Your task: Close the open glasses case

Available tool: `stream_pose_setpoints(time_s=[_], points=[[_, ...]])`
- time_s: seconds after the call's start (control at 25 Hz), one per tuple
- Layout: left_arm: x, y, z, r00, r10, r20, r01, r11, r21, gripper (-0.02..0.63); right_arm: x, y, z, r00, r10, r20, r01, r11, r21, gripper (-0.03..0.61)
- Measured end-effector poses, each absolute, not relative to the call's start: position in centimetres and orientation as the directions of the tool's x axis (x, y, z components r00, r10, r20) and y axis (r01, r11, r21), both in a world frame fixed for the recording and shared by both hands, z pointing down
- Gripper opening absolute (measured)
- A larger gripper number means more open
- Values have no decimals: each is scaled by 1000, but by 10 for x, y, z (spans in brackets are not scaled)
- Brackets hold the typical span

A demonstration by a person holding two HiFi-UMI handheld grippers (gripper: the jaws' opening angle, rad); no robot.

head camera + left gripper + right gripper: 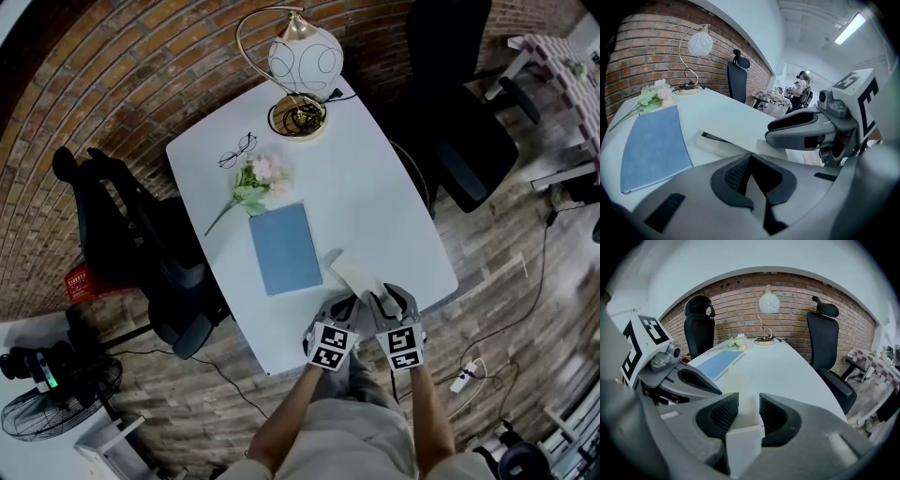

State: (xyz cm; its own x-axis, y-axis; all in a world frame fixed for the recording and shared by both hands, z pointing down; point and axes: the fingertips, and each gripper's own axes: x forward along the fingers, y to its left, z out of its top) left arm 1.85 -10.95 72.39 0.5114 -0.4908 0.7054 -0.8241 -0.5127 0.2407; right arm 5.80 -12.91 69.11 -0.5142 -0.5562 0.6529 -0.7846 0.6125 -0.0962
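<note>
White glasses case (352,269) clamped by right hand-held gripper (744,411).

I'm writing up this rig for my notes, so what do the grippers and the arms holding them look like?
The left gripper and right gripper both have smooth grey bodies with black ribbed pads. Each carries a white cube printed with black square markers. No cables show. The forearms are bare, no sleeves in view; the person wears light beige clothing.
</note>
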Motion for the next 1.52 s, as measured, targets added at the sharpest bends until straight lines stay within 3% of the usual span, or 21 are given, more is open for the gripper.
stream_pose_setpoints(time_s=[0.88, 1.52], points=[[16, -106, 732, 500, -458, 734, -822, -519, 236, 3, 52, -124, 697, -498, -559, 663, -762, 647, -27, 123], [4, -116, 685, 521, -581, 625, -833, -506, 225, 3, 59, -126, 662, -499, -617, 608, -789, 613, -26, 123]])
